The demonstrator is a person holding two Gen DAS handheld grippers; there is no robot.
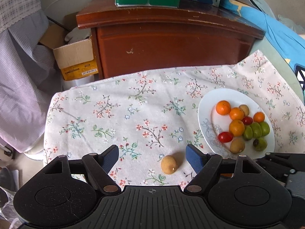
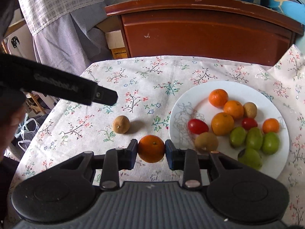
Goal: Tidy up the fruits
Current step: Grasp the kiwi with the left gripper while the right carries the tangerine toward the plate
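Two grippers over a floral tablecloth (image 1: 133, 110); one fruit held, one loose.

Left gripper (image 1: 152, 157): fingers spread wide, nothing between them, positioned above a loose brown longan (image 1: 169, 164) lying on the cloth, nearer the right finger. Right gripper (image 2: 151, 150): fingers closed against both sides of a small orange (image 2: 151, 148), just left of the white plate (image 2: 190, 99). Plate contents: oranges, cherry tomatoes, longans and green fruits.
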